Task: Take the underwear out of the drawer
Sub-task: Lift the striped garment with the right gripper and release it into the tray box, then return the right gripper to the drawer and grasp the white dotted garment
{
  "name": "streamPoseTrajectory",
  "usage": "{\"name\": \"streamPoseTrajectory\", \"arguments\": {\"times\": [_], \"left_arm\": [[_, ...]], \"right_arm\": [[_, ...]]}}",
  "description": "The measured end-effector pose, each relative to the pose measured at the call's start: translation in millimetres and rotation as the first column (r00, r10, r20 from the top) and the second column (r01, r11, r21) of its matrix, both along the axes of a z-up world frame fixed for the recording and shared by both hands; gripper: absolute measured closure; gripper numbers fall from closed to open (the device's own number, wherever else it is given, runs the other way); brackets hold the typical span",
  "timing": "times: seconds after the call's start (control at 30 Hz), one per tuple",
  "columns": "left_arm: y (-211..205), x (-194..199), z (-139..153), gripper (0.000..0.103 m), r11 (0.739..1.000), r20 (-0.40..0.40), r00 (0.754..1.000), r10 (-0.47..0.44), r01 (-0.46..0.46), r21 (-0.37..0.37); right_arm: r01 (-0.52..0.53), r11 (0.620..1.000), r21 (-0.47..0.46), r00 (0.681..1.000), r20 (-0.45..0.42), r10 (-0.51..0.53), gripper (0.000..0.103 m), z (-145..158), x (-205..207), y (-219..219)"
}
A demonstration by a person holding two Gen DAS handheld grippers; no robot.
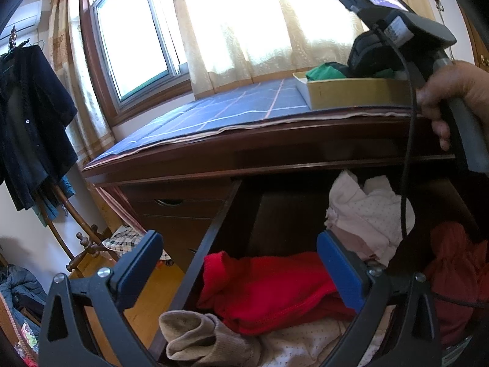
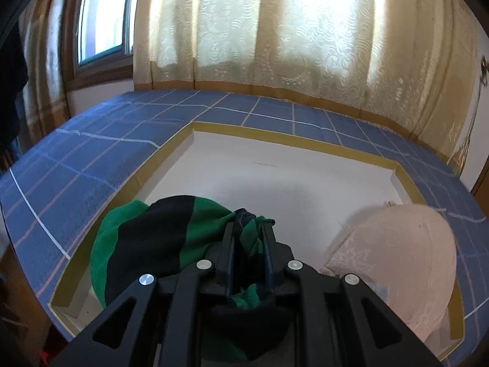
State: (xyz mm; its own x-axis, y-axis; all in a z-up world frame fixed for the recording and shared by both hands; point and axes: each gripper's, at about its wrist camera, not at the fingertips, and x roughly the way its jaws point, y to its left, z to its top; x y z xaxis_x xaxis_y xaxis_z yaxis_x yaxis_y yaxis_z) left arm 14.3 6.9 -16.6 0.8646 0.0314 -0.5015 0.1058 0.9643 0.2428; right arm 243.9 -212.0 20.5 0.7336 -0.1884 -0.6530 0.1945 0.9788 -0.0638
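Note:
In the right wrist view my right gripper [image 2: 249, 226] is shut on a green and black pair of underwear [image 2: 152, 238], with bunched fabric pinched between the narrow fingers. The underwear rests in a shallow cardboard box [image 2: 275, 140] on the desk, beside a pale pink bra [image 2: 397, 260]. In the left wrist view my left gripper [image 1: 240, 241] hangs open and holds nothing above the open drawer [image 1: 214, 238]. The drawer holds a red garment [image 1: 269, 290], pink dotted underwear [image 1: 366, 214], a beige sock [image 1: 198, 336] and a dark red piece [image 1: 452, 260]. A hand [image 1: 452, 91] holds the right gripper's handle over the box [image 1: 351, 94].
A blue checked cloth [image 1: 214, 116] covers the desk top under a curtained window [image 1: 137, 30]. Closed drawers [image 1: 183, 205] sit to the left of the open one. A wooden coat stand with dark clothes [image 1: 33, 122] is at the far left.

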Motion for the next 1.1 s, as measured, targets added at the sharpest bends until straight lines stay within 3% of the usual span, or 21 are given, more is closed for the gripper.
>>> {"name": "streamPoseTrajectory", "arguments": {"times": [0.13, 0.2, 0.23, 0.37, 0.57, 0.87, 1.1], "left_arm": [[3, 2, 1, 0.0, 1.0, -0.014, 1.0, -0.001, 0.0, -0.019], [2, 2, 1, 0.0, 1.0, -0.015, 1.0, -0.001, 0.001, -0.019], [2, 2, 1, 0.0, 1.0, -0.014, 1.0, -0.001, 0.001, -0.017], [3, 3, 0, 0.0, 1.0, -0.016, 1.0, 0.0, -0.001, -0.02], [3, 2, 0, 0.0, 1.0, -0.02, 1.0, 0.001, -0.002, -0.023], [3, 2, 0, 0.0, 1.0, -0.019, 1.0, 0.005, -0.005, -0.019], [3, 2, 0, 0.001, 1.0, -0.018, 1.0, 0.008, -0.009, -0.017]], "right_arm": [[0.028, 0.999, 0.043, 0.998, 0.059, -0.031, 0.069, 9, -15, -8], [0.022, 0.994, 0.104, 0.988, 0.15, -0.038, 0.026, 21, -31, -14], [0.036, 0.993, 0.11, 0.977, 0.204, -0.058, 0.019, 29, -43, -16], [0.034, 0.995, 0.09, 0.958, 0.281, -0.058, 0.018, 50, -68, -15], [-0.02, 0.989, 0.15, 0.944, 0.329, -0.031, 0.018, 65, -120, -12], [-0.134, 0.957, 0.257, 0.971, 0.227, 0.075, 0.018, 33, -188, 0], [-0.084, 0.936, 0.341, 0.994, 0.089, 0.057, 0.018, -19, -206, -3]]}}
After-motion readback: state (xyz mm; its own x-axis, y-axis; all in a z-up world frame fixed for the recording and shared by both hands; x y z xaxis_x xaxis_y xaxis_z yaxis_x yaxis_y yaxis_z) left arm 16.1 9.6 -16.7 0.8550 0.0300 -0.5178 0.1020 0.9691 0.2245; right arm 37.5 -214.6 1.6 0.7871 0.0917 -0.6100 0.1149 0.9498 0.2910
